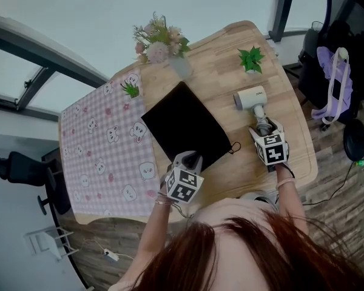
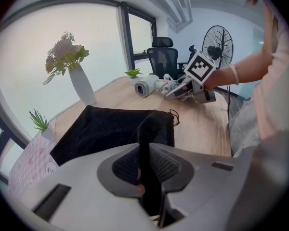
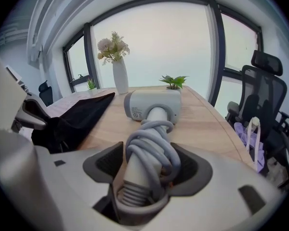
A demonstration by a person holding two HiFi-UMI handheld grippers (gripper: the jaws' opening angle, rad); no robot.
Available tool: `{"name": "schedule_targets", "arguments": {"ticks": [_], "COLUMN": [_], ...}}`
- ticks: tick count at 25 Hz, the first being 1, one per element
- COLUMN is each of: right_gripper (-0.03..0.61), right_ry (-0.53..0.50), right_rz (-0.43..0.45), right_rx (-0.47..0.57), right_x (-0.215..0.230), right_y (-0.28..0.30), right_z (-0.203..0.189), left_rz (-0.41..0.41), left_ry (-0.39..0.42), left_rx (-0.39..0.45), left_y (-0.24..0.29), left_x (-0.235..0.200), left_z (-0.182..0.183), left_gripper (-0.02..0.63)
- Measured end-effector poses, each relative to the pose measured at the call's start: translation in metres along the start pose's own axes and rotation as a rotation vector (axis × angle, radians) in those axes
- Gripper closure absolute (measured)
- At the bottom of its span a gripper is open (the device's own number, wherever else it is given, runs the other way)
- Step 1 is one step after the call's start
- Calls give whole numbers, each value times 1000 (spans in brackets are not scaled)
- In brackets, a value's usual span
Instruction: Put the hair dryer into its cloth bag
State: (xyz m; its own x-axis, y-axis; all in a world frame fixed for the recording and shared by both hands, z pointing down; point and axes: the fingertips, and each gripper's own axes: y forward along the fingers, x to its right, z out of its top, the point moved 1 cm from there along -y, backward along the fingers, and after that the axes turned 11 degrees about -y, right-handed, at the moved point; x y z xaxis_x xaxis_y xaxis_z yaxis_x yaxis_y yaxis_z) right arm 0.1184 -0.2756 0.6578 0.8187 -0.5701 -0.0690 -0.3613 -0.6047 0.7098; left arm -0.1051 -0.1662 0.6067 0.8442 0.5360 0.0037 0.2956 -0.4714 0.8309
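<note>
- Left claw (image 2: 145,165): closed on a pinch of the black bag (image 2: 106,129) at its near edge, so that a fold of cloth stands up between the pads; the rest of the bag lies flat on the wooden table (image 1: 230,59)
- Right claw (image 3: 149,172): jaws wide apart around the handle of the hair dryer (image 3: 153,105); the grey cord (image 3: 151,148) wound round the handle sits between the pads, with a gap showing on one side, so it is not yet clamped
- Hair dryer: on its side on the bare table, to the right of the bag and wholly outside it, its head pointing away from the person
- Step in hand, as judged: getting a hold on both things before the bag's mouth is opened
- To do it well: the right claw should close squarely over the cord coils, since a loose loop could slip off the handle
- The left claw wants only the upper layer of cloth; whether it has one layer or both cannot be told, and both would keep the mouth shut
- With the handle held, the head would lead into the mouth, near the drawstring (image 1: 233,147)
</note>
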Motion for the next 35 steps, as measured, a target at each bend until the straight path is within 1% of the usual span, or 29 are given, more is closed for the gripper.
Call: {"name": "schedule_targets", "arguments": {"ticks": [2,6,10,14,21,27,35], "right_gripper": [342,339,344,347,347,347,348], "right_ry": [-5,-2,-1,25,23,32,22], "right_rz": [-14,-29,-58,-78,-69,-45,-31], "right_rx": [-3,11,34,53,84,120,159], "right_x": [1,2,3,1,-6,-14,-31], "right_y": [0,-1,-4,-10,-30,-51,-77], "right_z": [0,0,2,2,1,7,17], "left_rz": [6,18,37,54,72,98,91], "left_ry": [-14,-35,-51,-63,-55,-48,-66], "left_rx": [15,37,77,111,152,189,216], "left_y": [-2,-6,-11,-17,-25,-35,-42], "left_x": [-1,-4,-8,-11,-11,-13,-17], "left_z": [3,8,15,20,26,35,43], "left_gripper": [560,568,574,577,578,578,578]}}
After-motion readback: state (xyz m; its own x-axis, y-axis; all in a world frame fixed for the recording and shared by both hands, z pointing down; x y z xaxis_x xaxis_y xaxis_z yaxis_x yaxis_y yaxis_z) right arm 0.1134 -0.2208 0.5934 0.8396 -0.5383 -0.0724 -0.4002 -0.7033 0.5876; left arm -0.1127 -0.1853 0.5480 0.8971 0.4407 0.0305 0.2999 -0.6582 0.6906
